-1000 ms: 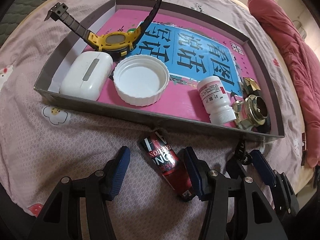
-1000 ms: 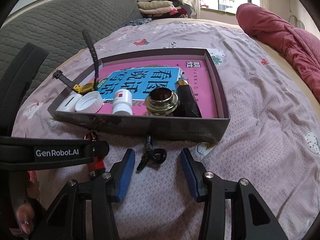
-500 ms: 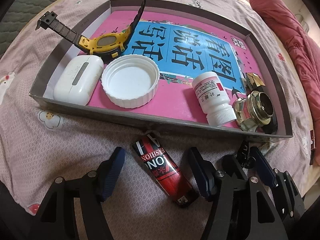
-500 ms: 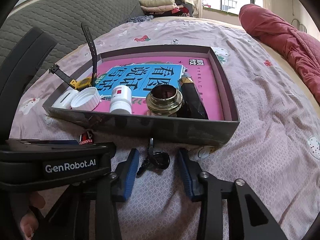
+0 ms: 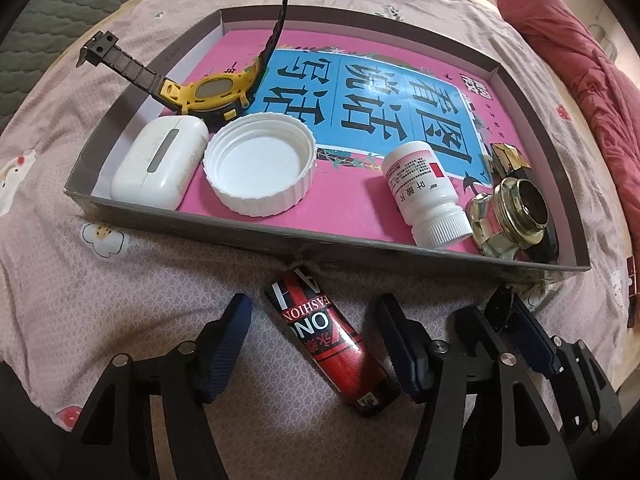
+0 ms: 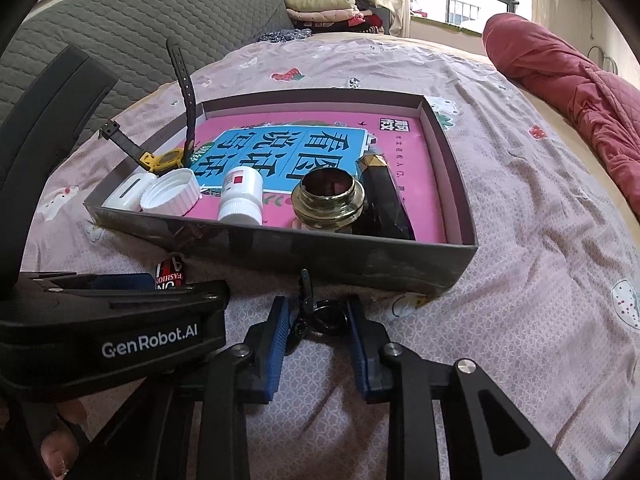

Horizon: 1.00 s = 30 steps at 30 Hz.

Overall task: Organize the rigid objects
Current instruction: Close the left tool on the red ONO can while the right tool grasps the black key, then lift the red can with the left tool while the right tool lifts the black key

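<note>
Right gripper [image 6: 316, 322] fingers now narrowed around black clip [image 6: 320, 314], barely touching; left gripper [image 5: 314, 334] wide open astride red tube [image 5: 332, 342].

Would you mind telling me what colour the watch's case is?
Yellow, with black straps; the watch shows best in the left wrist view.

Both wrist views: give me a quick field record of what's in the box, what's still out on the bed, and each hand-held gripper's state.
box: on bed, open top
in box: yellow watch, white case, white lid, pill bottle, brass fitting
outside box: red tube, black ring clip
left hand-held gripper: open, straddling red tube
right hand-held gripper: closing around black ring clip; contact unclear
</note>
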### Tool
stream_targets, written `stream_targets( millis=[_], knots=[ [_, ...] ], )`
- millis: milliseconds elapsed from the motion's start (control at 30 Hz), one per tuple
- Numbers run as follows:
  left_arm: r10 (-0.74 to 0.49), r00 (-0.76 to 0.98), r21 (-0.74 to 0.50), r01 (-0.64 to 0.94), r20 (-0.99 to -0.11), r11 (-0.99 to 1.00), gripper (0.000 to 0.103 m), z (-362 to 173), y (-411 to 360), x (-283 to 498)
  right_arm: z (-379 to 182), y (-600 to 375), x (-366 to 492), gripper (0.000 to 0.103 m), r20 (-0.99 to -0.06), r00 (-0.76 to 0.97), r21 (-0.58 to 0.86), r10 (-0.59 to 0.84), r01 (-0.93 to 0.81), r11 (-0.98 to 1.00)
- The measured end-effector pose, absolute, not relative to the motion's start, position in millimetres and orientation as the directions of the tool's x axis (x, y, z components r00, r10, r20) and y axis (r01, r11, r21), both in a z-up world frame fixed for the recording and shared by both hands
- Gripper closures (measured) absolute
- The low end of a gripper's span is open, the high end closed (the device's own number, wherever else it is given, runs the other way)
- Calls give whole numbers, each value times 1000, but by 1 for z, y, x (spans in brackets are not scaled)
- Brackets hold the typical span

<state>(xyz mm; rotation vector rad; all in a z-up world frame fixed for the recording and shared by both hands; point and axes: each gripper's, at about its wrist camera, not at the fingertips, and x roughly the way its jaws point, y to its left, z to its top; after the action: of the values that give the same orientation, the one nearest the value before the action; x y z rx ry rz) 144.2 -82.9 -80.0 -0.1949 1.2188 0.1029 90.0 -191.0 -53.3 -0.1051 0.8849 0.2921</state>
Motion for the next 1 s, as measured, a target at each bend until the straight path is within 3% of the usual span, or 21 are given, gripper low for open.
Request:
stream_targets(
  millis=[100, 300, 500, 800, 1000],
  knots=[
    [-33, 346, -94, -163, -938, 982, 54, -77, -88, 143, -52, -192, 90, 75, -776, 596, 30, 209, -295, 955],
    [-69, 356, -128, -146, -932, 981, 62, -75, -86, 141, -52, -193, 91, 74, -776, 593, 36, 213, -296, 955],
    [-132, 358, -185, -119, -924, 975, 79, -75, -68, 135, -51, -195, 91, 74, -776, 592, 40, 220, -301, 953],
    [-229, 354, -272, -76, -907, 959, 82, -73, -30, 115, -49, -195, 92, 74, -772, 595, 43, 225, -304, 952],
    [-224, 400, -263, -44, -889, 964, 82, -59, -19, 105, -47, -193, 90, 77, -765, 597, 46, 240, -321, 946]
  ],
)
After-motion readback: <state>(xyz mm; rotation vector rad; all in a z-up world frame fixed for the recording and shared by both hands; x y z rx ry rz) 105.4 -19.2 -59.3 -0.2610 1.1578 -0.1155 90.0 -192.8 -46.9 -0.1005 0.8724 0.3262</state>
